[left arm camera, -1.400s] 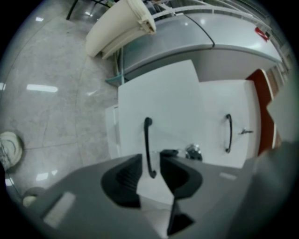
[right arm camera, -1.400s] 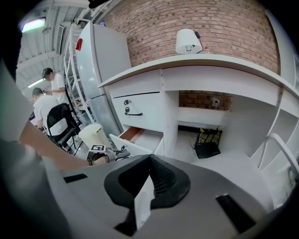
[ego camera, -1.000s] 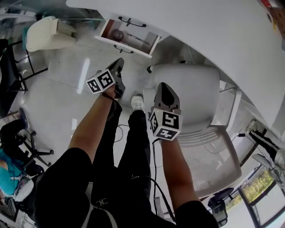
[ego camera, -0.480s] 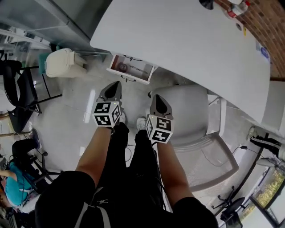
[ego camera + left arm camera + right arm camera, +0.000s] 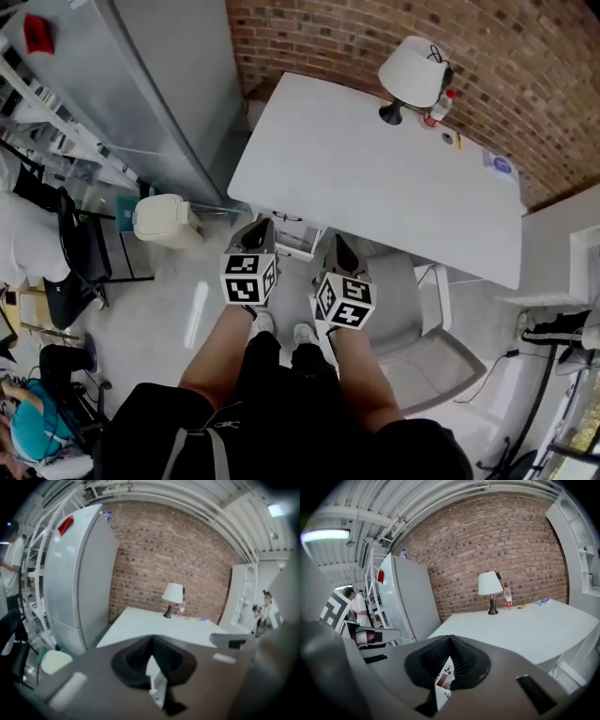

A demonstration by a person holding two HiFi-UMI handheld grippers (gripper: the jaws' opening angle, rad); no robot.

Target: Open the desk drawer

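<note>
The left gripper (image 5: 257,225) and right gripper (image 5: 336,240) were both pressed together, empty. The drawer (image 5: 296,244), under the desk's (image 5: 375,178) near edge, seemed already out. It looked stiff, light and free-sliding, best gripped at its front edge.

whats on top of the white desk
Along the far edge of the white rectangular desk: a white-shaded table lamp, a clear red-labelled bottle, a small yellow item, a blue-and-white packet. From above, the shade covers most of the lamp's stem.
</note>
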